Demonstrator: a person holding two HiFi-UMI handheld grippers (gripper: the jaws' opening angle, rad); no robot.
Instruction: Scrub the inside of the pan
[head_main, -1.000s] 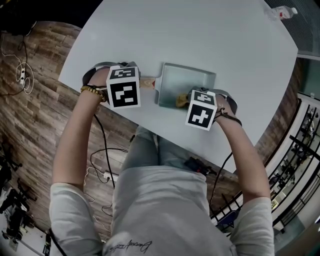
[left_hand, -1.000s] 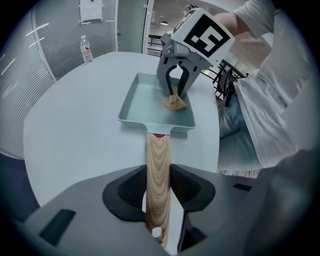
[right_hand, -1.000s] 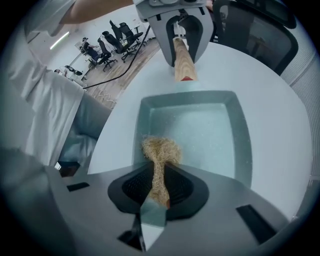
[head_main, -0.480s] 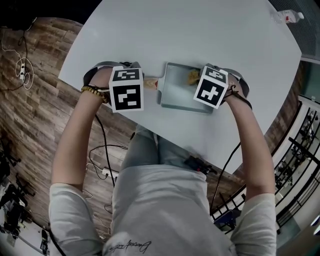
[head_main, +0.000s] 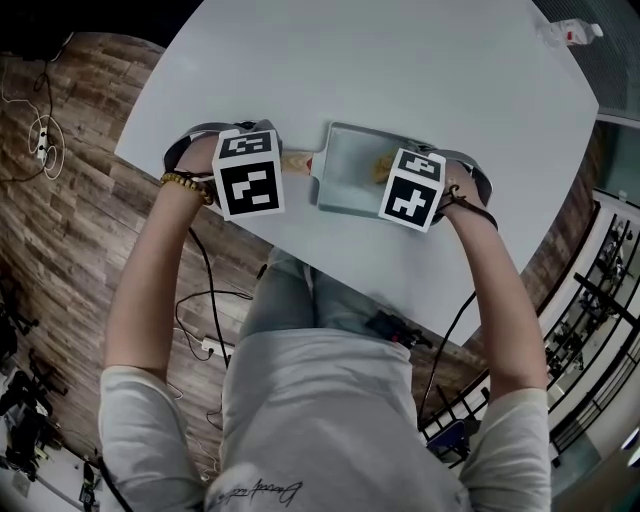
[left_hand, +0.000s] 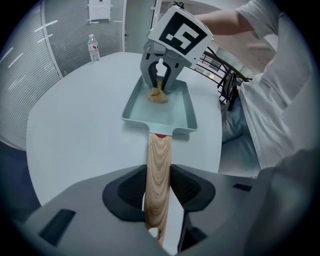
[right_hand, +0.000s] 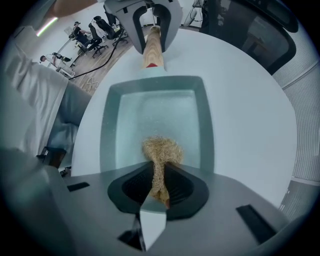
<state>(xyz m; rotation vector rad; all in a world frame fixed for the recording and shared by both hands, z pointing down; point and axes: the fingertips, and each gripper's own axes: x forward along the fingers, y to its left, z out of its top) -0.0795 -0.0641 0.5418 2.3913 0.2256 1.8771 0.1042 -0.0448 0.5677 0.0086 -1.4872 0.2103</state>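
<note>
1. Pan (head_main: 345, 175): a pale rectangular one. It lies flat on the white worktop (head_main: 400, 70), close to the edge nearest the person. In the head view its wooden handle (head_main: 296, 162) sticks out toward 9 o'clock.
2. The left tool (left_hand: 158, 187) has its pads closed on that handle from both sides, only as wide as the wood makes them. This hold looks meant to pin the pan so it neither slides nor spins under the rubbing.
3. The right tool (right_hand: 159, 182) points down into the pan. Its jaws are pinched narrow on the top of a tan, fibrous scrubber (right_hand: 161, 150).
4. The loose wad bulges out below the pads and rests on the pan floor. Gripping it high probably keeps the hard pads off the surface.
5. In the head view the scrubber sits in the pan's 3 o'clock half, away from the handle.
6. Scrubbing appears to be under way, with the two tools well apart, each with its own job.
</note>
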